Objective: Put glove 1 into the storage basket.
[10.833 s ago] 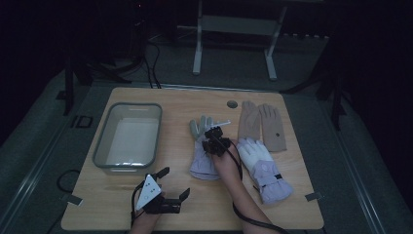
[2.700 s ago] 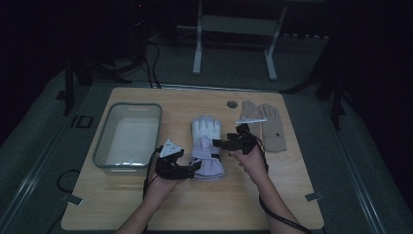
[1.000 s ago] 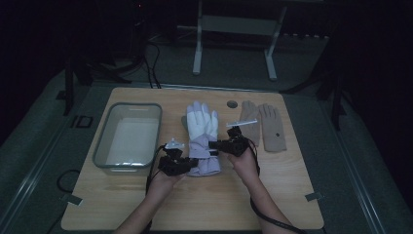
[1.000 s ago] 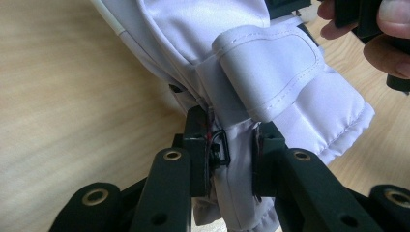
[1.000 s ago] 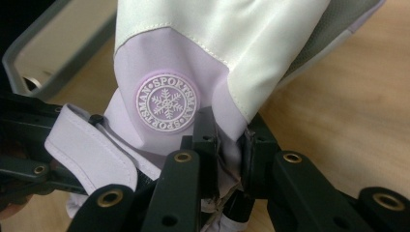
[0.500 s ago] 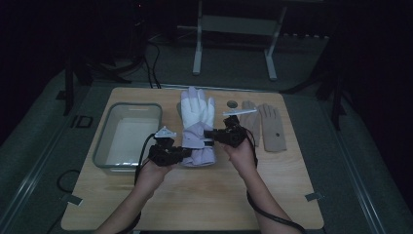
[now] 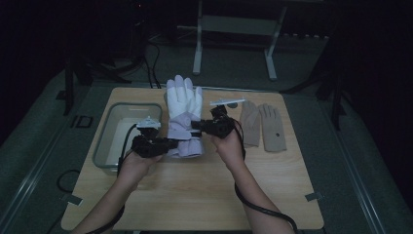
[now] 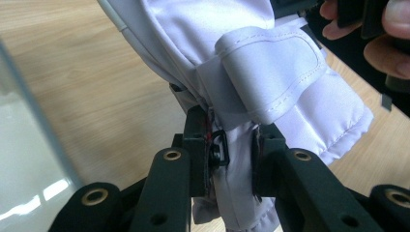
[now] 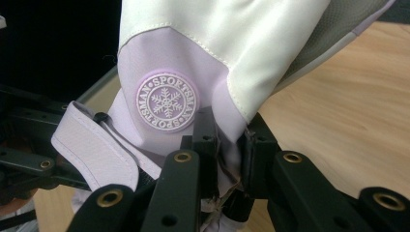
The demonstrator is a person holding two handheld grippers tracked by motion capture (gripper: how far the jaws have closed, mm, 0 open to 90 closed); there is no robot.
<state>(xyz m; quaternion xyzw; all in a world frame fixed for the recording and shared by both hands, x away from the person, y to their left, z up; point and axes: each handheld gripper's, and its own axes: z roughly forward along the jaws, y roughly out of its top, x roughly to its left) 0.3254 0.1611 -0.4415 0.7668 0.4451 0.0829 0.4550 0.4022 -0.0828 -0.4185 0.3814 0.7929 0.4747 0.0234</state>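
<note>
The white and lilac ski glove (image 7: 184, 113) is held up above the wooden table (image 7: 195, 190) in the high view, fingers pointing away from the person and cuff toward them, between a clear plastic tub (image 7: 127, 134) on its left and a pair of beige gloves (image 7: 263, 126) lying flat on its right. The left gripper (image 7: 171, 143) grips the cuff's left edge and the right gripper (image 7: 197, 126) grips the glove's right edge a little higher up. A hand backs each gripper, and a black cable (image 7: 265, 212) trails along the right forearm.

In the left gripper view, the left gripper (image 8: 231, 159) has its jaws pinched on a fold of the ski glove (image 8: 270, 72) low on the cuff, just below the lilac wrist strap (image 8: 270, 67); the cloth fills the narrow gap between the pads. The tub's wall (image 8: 34, 121) stands at the left, with the table (image 8: 96, 72) beneath.

In the right gripper view, the right gripper (image 9: 227, 154) is closed down tight on the ski glove's (image 9: 193, 63) lilac edge, right below a round snowflake badge (image 9: 167, 102) that reads SPORTSMAN. The wrist strap (image 9: 92, 140) hangs at the left, and the table (image 9: 338, 111) lies at the right.
</note>
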